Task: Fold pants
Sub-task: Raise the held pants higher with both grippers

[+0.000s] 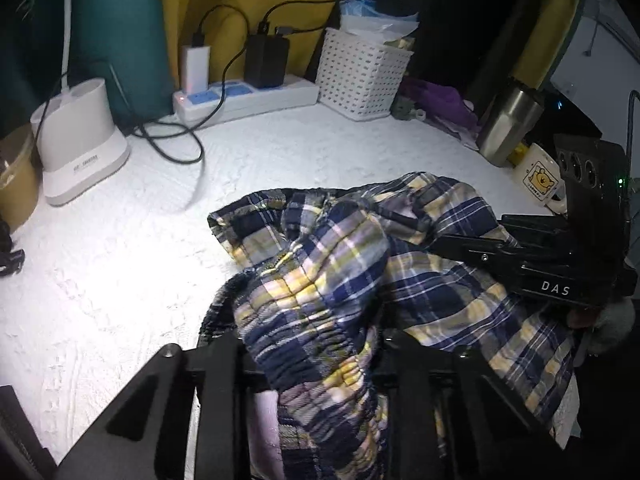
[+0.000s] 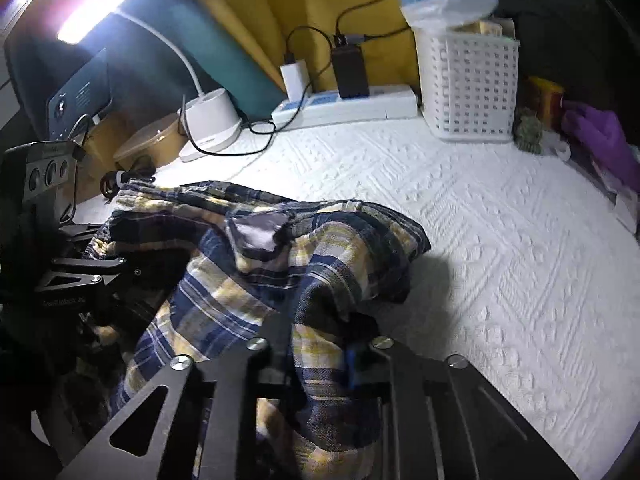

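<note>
Left gripper [image 1: 316,364] clamped on plaid pants [image 1: 360,264] at gathered waistband, right gripper [image 2: 320,354] likewise clenching cloth, garment bunched between both, well short of white basket [image 1: 362,72].

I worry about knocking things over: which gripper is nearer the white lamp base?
Left. The left gripper works on the lamp base side of the plaid pants; the right gripper holds the cloth on the far side, nearer the white basket.
</note>
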Action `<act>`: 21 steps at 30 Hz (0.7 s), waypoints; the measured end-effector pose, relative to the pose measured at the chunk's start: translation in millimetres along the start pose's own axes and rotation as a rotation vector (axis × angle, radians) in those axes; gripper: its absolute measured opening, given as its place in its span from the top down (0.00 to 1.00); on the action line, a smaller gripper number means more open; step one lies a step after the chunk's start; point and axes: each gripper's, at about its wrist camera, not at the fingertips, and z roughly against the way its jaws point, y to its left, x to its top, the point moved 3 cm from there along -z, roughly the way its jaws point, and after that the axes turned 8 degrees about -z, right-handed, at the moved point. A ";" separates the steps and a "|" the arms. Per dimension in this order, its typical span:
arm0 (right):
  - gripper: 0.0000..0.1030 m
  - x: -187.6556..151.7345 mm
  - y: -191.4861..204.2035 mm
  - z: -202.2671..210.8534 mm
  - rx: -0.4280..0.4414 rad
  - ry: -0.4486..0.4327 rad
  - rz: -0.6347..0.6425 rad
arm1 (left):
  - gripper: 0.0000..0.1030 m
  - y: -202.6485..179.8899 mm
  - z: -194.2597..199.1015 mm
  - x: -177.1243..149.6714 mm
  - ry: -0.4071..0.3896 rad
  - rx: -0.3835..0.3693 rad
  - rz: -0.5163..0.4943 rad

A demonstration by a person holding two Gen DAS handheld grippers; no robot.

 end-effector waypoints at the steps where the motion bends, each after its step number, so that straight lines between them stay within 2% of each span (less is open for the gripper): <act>1: 0.85 0.2 0.9 5.1 0.000 -0.010 0.000 | 0.79 -2.1 3.8 0.8 -0.012 0.001 0.000; 10: 0.86 7.1 24.9 70.9 -0.004 -0.151 0.028 | 0.81 -24.4 60.8 9.4 -0.159 -0.002 -0.038; 21: 0.91 3.7 82.1 152.2 -0.021 -0.308 0.119 | 0.81 -47.1 131.9 5.4 -0.310 0.021 -0.074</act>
